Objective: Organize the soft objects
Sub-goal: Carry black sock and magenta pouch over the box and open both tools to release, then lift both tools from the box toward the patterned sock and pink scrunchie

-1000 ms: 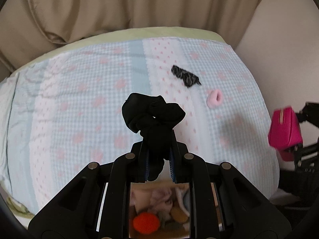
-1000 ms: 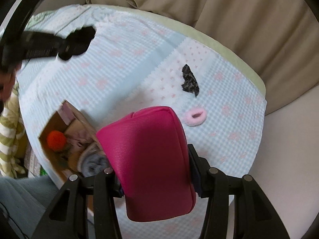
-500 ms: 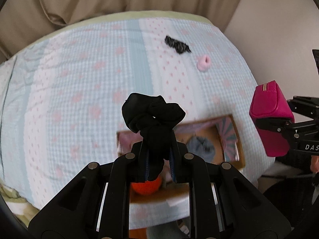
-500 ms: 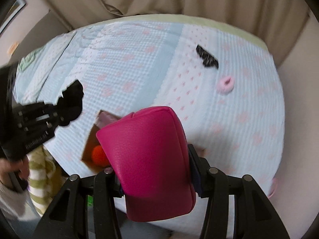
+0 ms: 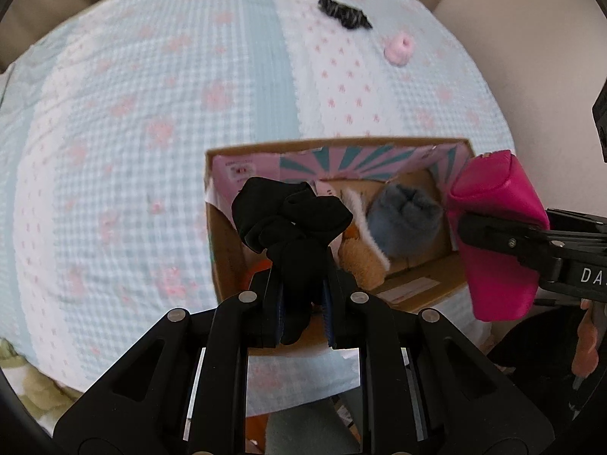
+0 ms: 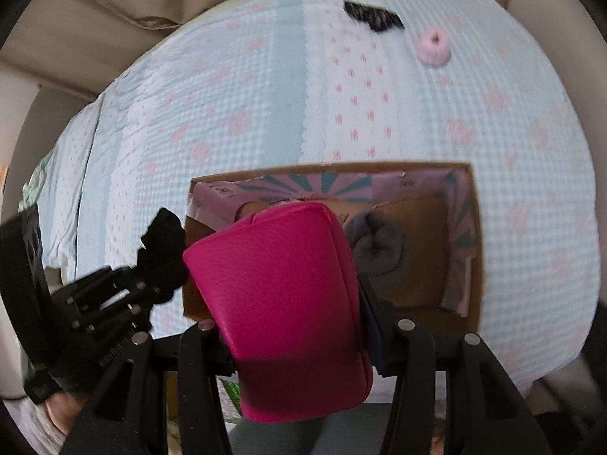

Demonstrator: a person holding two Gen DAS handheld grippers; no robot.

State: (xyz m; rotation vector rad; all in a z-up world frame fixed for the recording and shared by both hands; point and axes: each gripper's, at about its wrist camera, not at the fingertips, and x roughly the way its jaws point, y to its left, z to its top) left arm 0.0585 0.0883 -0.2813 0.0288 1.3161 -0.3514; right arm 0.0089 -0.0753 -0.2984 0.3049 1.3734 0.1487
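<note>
My left gripper (image 5: pixel 301 303) is shut on a black scrunchie (image 5: pixel 288 220) and holds it above the left part of an open cardboard box (image 5: pixel 224 261). My right gripper (image 6: pixel 296 326) is shut on a magenta pouch (image 6: pixel 280 303), held over the box's (image 6: pixel 476 250) left half; the pouch also shows in the left wrist view (image 5: pixel 497 242) at the box's right end. Inside the box lie a grey fuzzy item (image 5: pixel 404 220), a tan plush (image 5: pixel 360 261) and an orange object, mostly hidden.
The box sits on a bed with a blue and pink checked cover (image 5: pixel 132 151). A black patterned cloth (image 5: pixel 343 17) and a pink scrunchie (image 5: pixel 398 47) lie at the far right of the bed. Beige curtains (image 6: pixel 114 11) hang behind. A wall is on the right.
Both grippers have moved back from the bed's middle to above the box, still holding the scrunchie and the pouch. The box now fills the centre of both views.
</note>
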